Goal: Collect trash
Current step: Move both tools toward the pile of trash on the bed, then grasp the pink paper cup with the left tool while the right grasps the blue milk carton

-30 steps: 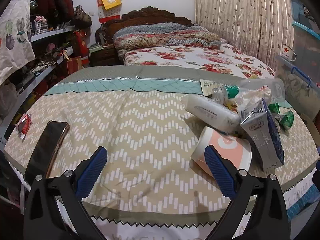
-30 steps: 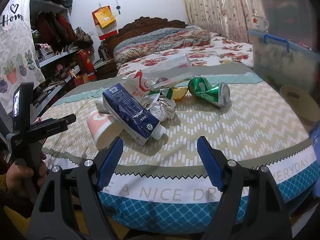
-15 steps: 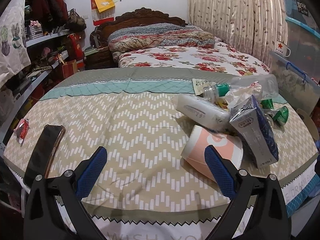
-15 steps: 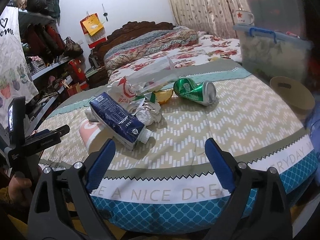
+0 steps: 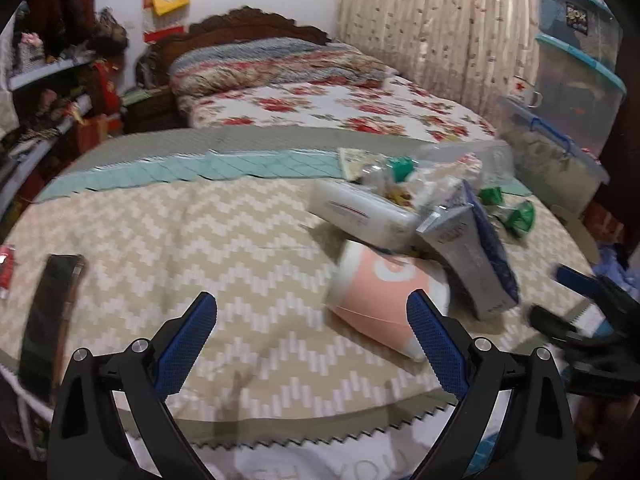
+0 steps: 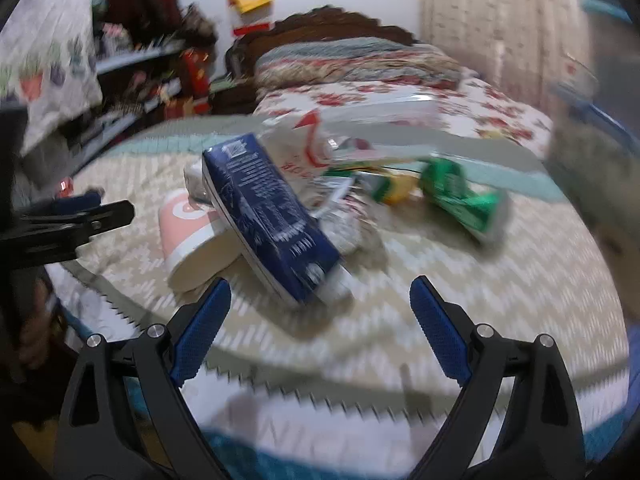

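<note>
Right gripper (image 6: 316, 312): fingers wide apart, empty, just short of the blue carton (image 6: 268, 216).
Left gripper (image 5: 312, 328): fingers apart, empty; pink paper cup (image 5: 384, 296) beside its right finger.
Trash pile: carton leaning on cup; green can (image 6: 464, 200) and white bottle (image 5: 360, 216) behind, all on the desk (image 5: 200, 240).
Phone (image 5: 50, 312): far left edge.

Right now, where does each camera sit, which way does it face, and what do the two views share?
Left wrist: on the left gripper, looking down across the table toward the bed; both blue fingers, open and empty, plus the right gripper at the right edge.
Right wrist: on the right gripper, open, facing the trash pile; the left gripper shows at left.
Shared: pink cup, blue carton, green can.
</note>
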The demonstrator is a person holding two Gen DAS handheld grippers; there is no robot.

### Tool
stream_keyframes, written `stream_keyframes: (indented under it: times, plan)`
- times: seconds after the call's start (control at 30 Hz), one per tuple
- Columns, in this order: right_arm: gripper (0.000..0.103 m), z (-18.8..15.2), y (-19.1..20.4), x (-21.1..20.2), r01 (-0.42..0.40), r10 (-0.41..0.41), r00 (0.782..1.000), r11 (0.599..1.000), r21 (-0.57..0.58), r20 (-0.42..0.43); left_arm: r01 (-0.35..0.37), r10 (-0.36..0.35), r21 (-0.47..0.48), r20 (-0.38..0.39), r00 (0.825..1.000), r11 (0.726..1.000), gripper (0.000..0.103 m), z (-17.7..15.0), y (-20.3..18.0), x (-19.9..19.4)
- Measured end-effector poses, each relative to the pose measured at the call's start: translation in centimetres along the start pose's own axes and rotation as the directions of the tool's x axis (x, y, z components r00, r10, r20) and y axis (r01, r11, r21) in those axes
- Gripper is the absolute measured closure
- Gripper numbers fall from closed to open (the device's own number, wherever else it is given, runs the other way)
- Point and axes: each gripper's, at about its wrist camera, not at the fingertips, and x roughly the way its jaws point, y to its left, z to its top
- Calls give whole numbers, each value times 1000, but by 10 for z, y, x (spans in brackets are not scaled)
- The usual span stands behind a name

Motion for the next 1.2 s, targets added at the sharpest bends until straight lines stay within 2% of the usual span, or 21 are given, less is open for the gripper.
stream_keyframes:
  times: [0.17,0.2,0.23,0.27,0.43,0.5,0.53,0.57,0.67,0.8,0.87,0.9,0.93,0.97,1.07,1.1,1.2]
  plan:
    - [14,14,15,34,-24,23,999,999,-43,-36,62,-61,65,-16,998,996,9,4,-19,11]
    - [18,13,17,37,-23,21,999,998,-56,-40,67,-65,82,-21,998,994,9,5,-24,17]
    - [34,12,18,38,-23,20,999,998,-63,-48,65,-63,90,-28,998,994,9,5,-26,22]
    - [39,10,18,37,-21,18,998,998,-64,-52,65,-61,93,-40,997,994,9,5,-28,27]
    - [44,-5,5,5,-50,50,999,999,1,-17,104,-100,31,-103,990,994,10,4,-28,51]
    - [45,-16,-3,-10,-58,58,998,997,46,-6,101,-98,14,-113,989,995,21,2,-26,56]
    - [45,-22,-8,-15,-62,63,998,995,74,-6,106,-104,12,-128,986,994,34,1,-25,59]
    - [45,-26,-11,-17,-64,65,998,994,92,-7,97,-93,18,-128,987,995,39,2,-24,59]
    - [47,-38,-23,-26,-56,59,998,990,133,-20,121,-119,6,-124,985,993,51,0,-15,49]
    - [47,-47,-32,-34,-43,48,998,989,141,-28,154,-156,-28,-131,979,988,59,-7,1,36]
    - [46,-49,-33,-37,-10,14,999,992,128,-31,167,-172,-41,-136,976,985,56,-9,5,32]
    - [45,-49,-34,-38,-4,7,1000,992,127,-30,168,-175,-59,-152,973,984,49,-9,8,32]
    - [41,-49,-35,-38,2,1,1000,992,129,-27,170,-180,-77,-164,970,982,30,-8,9,33]
    - [35,-49,-34,-38,4,0,1000,991,131,-27,177,-192,-98,-166,967,979,23,-6,11,33]
    - [22,-50,-32,-35,8,-5,1000,992,128,-27,226,-259,-189,-174,950,956,23,0,23,43]
    - [21,-50,-31,-34,10,-7,1000,992,124,-27,247,-288,-224,-173,942,943,23,4,28,49]
    - [19,-52,-32,-31,13,-9,999,993,117,-35,251,-300,-246,-188,935,936,23,10,31,67]
